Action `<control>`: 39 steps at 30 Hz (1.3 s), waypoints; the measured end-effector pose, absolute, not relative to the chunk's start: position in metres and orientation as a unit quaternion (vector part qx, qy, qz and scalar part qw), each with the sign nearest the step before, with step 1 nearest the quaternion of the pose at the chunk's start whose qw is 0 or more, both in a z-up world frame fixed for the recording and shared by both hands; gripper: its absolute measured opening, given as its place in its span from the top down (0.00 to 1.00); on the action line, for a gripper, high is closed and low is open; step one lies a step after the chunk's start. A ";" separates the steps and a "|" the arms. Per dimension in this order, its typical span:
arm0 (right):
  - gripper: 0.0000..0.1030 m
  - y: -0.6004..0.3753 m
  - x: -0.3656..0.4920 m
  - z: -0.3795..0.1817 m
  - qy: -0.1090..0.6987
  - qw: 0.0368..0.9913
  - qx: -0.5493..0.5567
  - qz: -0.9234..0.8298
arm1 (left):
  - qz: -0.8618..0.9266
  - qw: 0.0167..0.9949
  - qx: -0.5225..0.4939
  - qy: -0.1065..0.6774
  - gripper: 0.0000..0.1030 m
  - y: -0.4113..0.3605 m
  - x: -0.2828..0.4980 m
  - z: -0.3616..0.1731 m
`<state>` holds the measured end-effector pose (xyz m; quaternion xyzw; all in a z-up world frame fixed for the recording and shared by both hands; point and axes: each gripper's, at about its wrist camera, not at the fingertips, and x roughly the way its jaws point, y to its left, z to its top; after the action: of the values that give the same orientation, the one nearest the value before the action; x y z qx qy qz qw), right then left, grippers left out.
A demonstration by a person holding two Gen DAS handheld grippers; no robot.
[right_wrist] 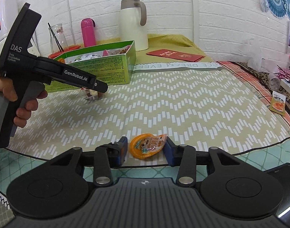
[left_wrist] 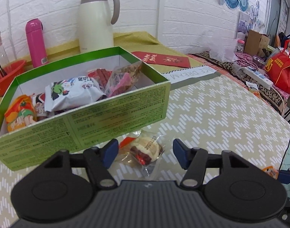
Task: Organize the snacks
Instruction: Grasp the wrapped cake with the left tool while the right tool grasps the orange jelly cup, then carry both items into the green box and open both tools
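Snacks: many lay in the green box [left_wrist: 99, 114].
Left claw [left_wrist: 145, 153]: spread around a clear bun pack [left_wrist: 146, 148].
Right claw [right_wrist: 145, 150]: touched an orange cup [right_wrist: 146, 145], grip unclear.

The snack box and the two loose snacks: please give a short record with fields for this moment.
box: green box, open top, several snack packets inside
left hand-held gripper: around a clear-wrapped pastry lying on the mat beside the box; left pad at the wrapper, right pad apart from it
right hand-held gripper: around an orange jelly cup on the mat; right pad at the cup's edge, a small gap on the left
mat: chevron-patterned cloth
behind the box: cream thermos jug, pink bottle
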<state>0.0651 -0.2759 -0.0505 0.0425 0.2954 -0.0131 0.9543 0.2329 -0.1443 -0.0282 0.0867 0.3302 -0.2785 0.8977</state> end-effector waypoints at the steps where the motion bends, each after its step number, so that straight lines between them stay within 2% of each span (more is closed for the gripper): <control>1: 0.43 -0.276 0.067 -0.050 0.296 0.954 0.042 -0.013 | -0.279 0.897 0.088 0.330 0.42 -0.144 0.233 -0.028; 6: 0.44 -0.269 0.069 -0.050 0.300 0.953 0.032 -0.011 | -0.277 0.898 0.076 0.332 0.44 -0.141 0.236 -0.028; 10: 0.44 -0.266 0.070 -0.050 0.302 0.953 0.031 -0.007 | -0.273 0.900 0.083 0.329 0.52 -0.143 0.234 -0.028; 23: 0.44 -0.263 0.071 -0.046 0.303 0.953 0.025 -0.009 | -0.274 0.901 0.052 0.332 0.61 -0.133 0.223 -0.022; 39: 0.44 -0.228 0.101 -0.008 0.257 0.966 -0.011 0.034 | -0.257 0.935 0.025 0.242 0.64 -0.074 0.195 0.053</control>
<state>0.1009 -0.2280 -0.0079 -0.0113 0.2573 0.0345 0.9656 0.1945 -0.0735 0.0535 0.0250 0.2415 -0.2571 0.9354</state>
